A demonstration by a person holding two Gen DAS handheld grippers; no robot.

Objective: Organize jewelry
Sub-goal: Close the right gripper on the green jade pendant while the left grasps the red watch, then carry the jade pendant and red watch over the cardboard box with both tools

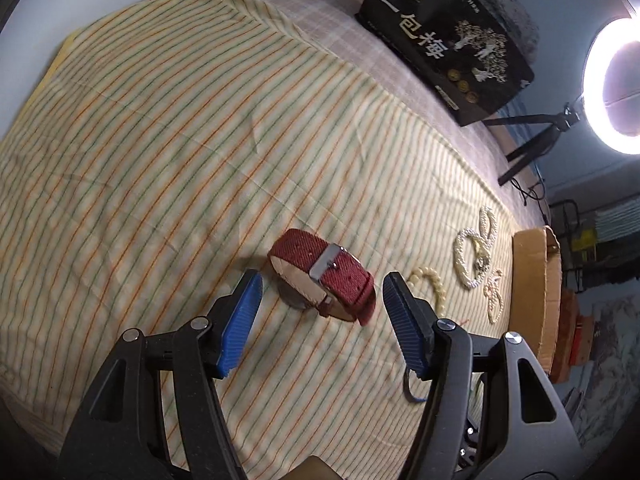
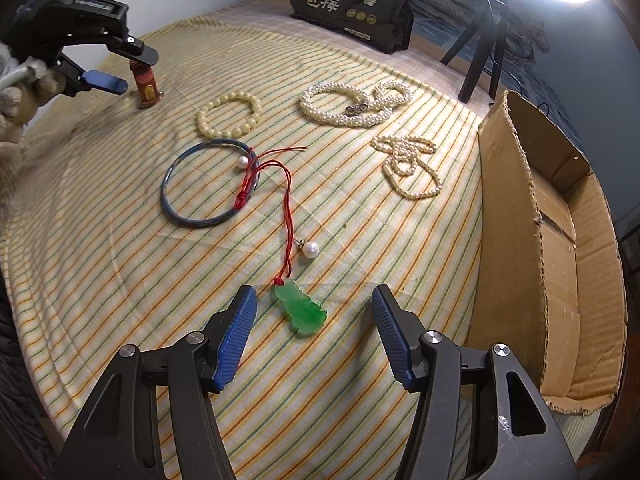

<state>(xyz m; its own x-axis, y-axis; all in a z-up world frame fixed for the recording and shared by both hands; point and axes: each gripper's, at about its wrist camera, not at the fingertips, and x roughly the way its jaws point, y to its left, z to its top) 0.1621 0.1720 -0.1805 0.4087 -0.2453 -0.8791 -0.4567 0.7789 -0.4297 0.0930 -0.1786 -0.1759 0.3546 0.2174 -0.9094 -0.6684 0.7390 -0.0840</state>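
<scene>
I saw the red-strapped watch [image 1: 322, 278] lying on the striped cloth [image 1: 160, 160] between my left gripper's [image 1: 322, 300] wide-open, empty jaws, the jade pendant [image 2: 300, 310] between my right gripper's [image 2: 314, 320] equally spread ones, and a black bag [image 2: 352, 4] reading "一包梅" behind.

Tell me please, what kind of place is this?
Probably a room at home set up for filming: a table under a striped cloth, a ring light on a tripod, and a cardboard box beside the jewelry.
</scene>
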